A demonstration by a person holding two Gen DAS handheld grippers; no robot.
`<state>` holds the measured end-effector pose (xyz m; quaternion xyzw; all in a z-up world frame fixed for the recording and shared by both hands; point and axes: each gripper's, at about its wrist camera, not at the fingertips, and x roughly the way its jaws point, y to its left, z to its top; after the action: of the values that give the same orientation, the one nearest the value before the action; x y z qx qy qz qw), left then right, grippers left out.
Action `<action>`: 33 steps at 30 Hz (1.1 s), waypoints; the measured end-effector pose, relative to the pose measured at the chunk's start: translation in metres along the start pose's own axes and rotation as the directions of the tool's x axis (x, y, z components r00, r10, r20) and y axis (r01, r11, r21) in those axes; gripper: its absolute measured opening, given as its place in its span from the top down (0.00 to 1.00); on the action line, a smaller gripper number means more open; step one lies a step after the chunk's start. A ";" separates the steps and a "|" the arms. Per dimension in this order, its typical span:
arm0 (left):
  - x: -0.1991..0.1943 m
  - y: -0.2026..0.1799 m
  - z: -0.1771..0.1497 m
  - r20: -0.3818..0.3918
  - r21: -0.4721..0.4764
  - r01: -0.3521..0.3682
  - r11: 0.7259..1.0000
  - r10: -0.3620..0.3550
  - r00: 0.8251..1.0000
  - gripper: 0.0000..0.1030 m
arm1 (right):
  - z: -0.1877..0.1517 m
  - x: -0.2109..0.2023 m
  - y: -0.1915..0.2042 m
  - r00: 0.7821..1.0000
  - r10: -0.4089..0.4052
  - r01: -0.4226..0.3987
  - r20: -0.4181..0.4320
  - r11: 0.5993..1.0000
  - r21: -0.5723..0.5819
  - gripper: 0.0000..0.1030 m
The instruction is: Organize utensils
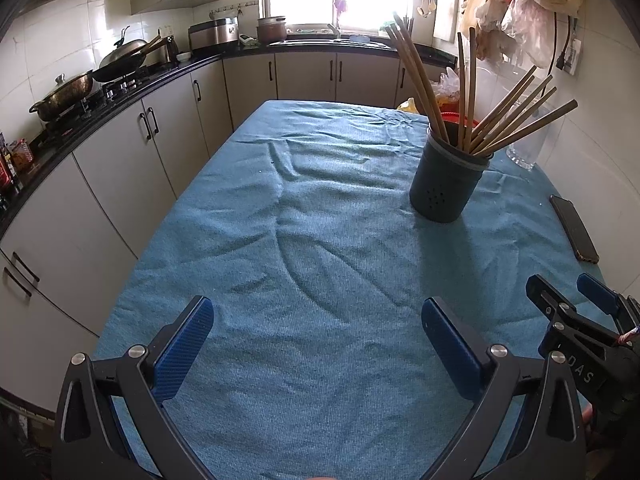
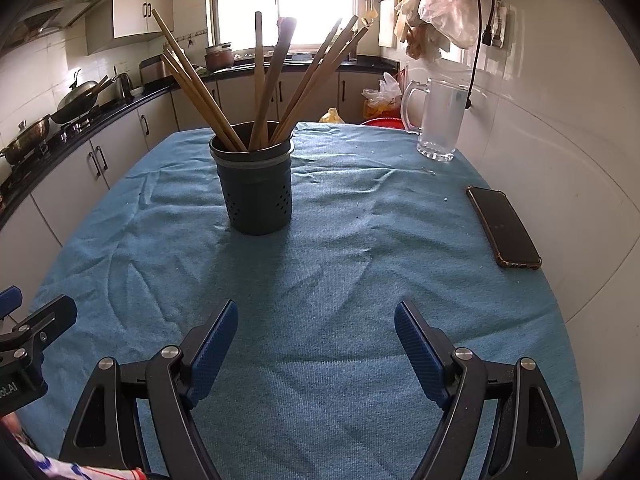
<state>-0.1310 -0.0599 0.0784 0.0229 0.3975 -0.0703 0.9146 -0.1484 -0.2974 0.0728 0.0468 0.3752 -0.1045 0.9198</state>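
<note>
A: In the right wrist view, what sits left of centre?
B: A dark utensil holder (image 2: 254, 188), upright on the blue cloth (image 2: 360, 280), wooden chopsticks (image 2: 264, 92) fanned inside.
A: Further right?
B: A phone (image 2: 505, 227), flat.
A: The tongs?
B: Left gripper (image 1: 318, 322) and right gripper (image 2: 316, 330) both gape wide, empty, at lower frame.

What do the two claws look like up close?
Both match. The left claw and right claw have black triangular frames with cut-out holes, shiny silver bolts, and flat blue ridged fingers. White letters mark the black bodies.
</note>
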 end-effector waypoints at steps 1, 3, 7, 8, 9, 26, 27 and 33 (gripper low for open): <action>0.000 0.000 0.000 0.000 0.000 0.000 1.000 0.000 1.000 0.00 | 0.000 0.000 0.001 1.000 0.000 0.000 0.001 1.000 -0.004 0.18; 0.000 0.000 0.000 0.001 0.000 0.000 1.000 0.000 1.000 0.00 | -0.001 -0.001 0.002 1.000 -0.001 0.001 0.002 1.000 -0.011 0.18; 0.001 0.000 0.000 -0.003 0.002 0.000 1.000 0.000 1.000 0.00 | -0.001 0.000 0.001 1.000 0.001 -0.001 -0.001 1.000 -0.011 0.18; 0.001 -0.001 0.000 -0.005 0.003 0.001 1.000 0.000 1.000 0.00 | -0.001 0.000 0.001 1.000 0.001 -0.001 -0.001 1.000 -0.010 0.18; 0.002 0.000 0.000 -0.007 0.003 0.001 1.000 -0.001 1.000 0.00 | -0.001 0.001 -0.001 1.000 0.000 0.000 -0.002 1.000 -0.008 0.18; 0.011 -0.001 0.001 -0.032 0.008 0.004 1.000 -0.004 0.999 0.00 | -0.002 0.007 -0.006 1.000 0.003 -0.003 -0.017 1.000 -0.006 0.18; 0.011 -0.001 0.000 -0.034 0.009 0.004 1.000 -0.004 0.999 0.00 | -0.002 0.007 -0.006 1.000 0.003 -0.004 -0.017 1.000 -0.007 0.18; 0.016 -0.003 0.000 -0.045 0.013 0.006 1.000 -0.005 0.999 0.00 | -0.003 0.011 -0.006 1.000 0.008 -0.009 -0.023 1.000 -0.007 0.18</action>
<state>-0.1212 -0.0648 0.0666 0.0292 0.4177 -0.0749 0.9050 -0.1442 -0.3048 0.0635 0.0463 0.3861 -0.0987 0.9160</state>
